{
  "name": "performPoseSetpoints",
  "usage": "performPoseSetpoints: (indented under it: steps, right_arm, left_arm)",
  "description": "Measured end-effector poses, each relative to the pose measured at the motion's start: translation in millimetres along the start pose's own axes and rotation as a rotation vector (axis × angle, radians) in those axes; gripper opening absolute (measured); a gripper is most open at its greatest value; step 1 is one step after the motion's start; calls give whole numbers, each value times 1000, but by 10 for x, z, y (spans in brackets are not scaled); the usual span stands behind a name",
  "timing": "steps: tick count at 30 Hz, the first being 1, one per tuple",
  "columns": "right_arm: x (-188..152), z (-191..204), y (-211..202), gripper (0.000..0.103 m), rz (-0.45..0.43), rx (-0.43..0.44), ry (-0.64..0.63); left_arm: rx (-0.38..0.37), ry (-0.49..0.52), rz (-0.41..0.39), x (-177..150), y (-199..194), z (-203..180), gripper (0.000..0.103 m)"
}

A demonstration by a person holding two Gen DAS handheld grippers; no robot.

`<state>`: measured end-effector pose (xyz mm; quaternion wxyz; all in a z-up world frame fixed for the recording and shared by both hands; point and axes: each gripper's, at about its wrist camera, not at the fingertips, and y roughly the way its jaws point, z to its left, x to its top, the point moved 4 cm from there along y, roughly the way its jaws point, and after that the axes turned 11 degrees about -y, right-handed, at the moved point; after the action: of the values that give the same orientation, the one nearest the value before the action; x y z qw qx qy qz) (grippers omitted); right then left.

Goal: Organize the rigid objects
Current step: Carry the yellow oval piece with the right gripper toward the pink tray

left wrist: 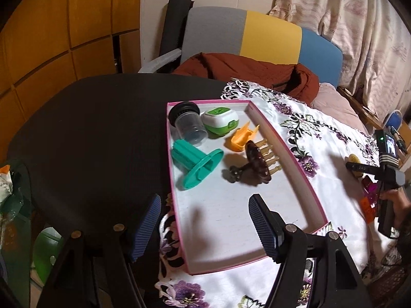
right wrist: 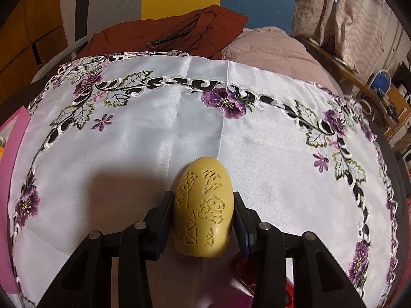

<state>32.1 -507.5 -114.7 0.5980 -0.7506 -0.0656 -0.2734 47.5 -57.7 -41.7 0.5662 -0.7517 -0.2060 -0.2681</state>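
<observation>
A pink-rimmed white tray [left wrist: 303, 179] lies on the embroidered cloth. In it are a clear jar with a black lid [left wrist: 188, 123], a green-and-white box [left wrist: 221, 120], a teal plastic piece [left wrist: 195, 164], an orange clip [left wrist: 242, 137] and a dark brown hair claw [left wrist: 257, 163]. My left gripper [left wrist: 205, 228] hovers open over the tray's near end, nothing between its blue pads. My right gripper [right wrist: 203, 218] is shut on a yellow carved egg [right wrist: 203, 210] above the white cloth. In the left wrist view, that right gripper [left wrist: 385, 169] is at the far right.
A black table top [left wrist: 102, 128] extends left of the cloth. A chair with grey, yellow and blue back [left wrist: 257, 36] holds a rust jacket [left wrist: 244, 71]. Small red and purple items [left wrist: 370, 197] lie near the right gripper. The pink tray edge [right wrist: 10, 133] shows at left.
</observation>
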Motion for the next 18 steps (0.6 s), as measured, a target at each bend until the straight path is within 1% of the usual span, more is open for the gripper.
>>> performPoseSetpoints:
  steps: [3,6,11,18]
  right_arm:
    - [18,-34,-13,43,30,27,47]
    - [36,-11,-81,43,18,61,76]
    - [57,154,-228,43,-16,86,55]
    - [83,553,-527,43,-70,178,10]
  left_arm:
    - [2,-7,1,-4,-3,61,72]
    - [5,-15,-2,-11,-6,113,72]
    - [4,-31,-3,-18,-14,167,72]
    - [-5,-42,1,-30,-1,199,72]
